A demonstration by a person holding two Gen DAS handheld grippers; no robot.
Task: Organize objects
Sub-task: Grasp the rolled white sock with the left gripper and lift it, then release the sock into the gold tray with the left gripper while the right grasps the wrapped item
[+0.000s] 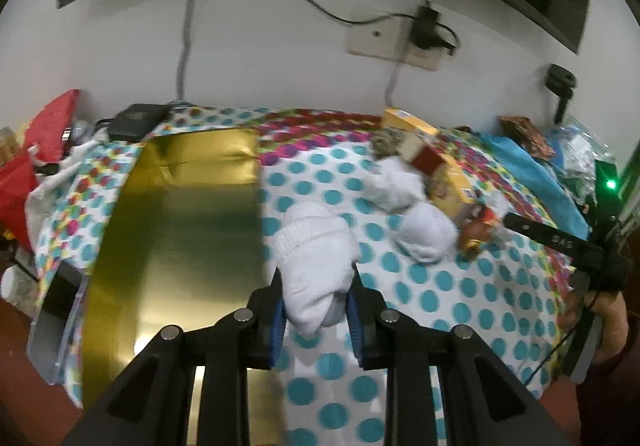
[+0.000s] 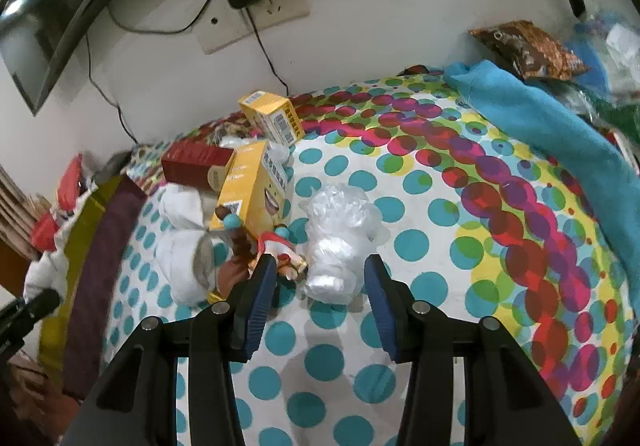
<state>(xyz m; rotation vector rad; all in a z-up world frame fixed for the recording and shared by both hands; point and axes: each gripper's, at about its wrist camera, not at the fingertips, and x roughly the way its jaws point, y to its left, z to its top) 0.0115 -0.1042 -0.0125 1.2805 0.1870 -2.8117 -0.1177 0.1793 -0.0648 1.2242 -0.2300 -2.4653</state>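
Your left gripper (image 1: 316,310) pinches a white sock (image 1: 316,258); your right gripper (image 2: 320,302) is spread beside the plastic bag (image 2: 340,242). Next, carry the sock over the gold box (image 1: 180,230) at the table's left edge.

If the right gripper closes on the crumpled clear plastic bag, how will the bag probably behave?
The plastic bag looks thin and crinkled, so it will probably crush between the right gripper pads rather than resist. Its glossy film may slip. It seems light, so a push would likely slide it across the dotted cloth.
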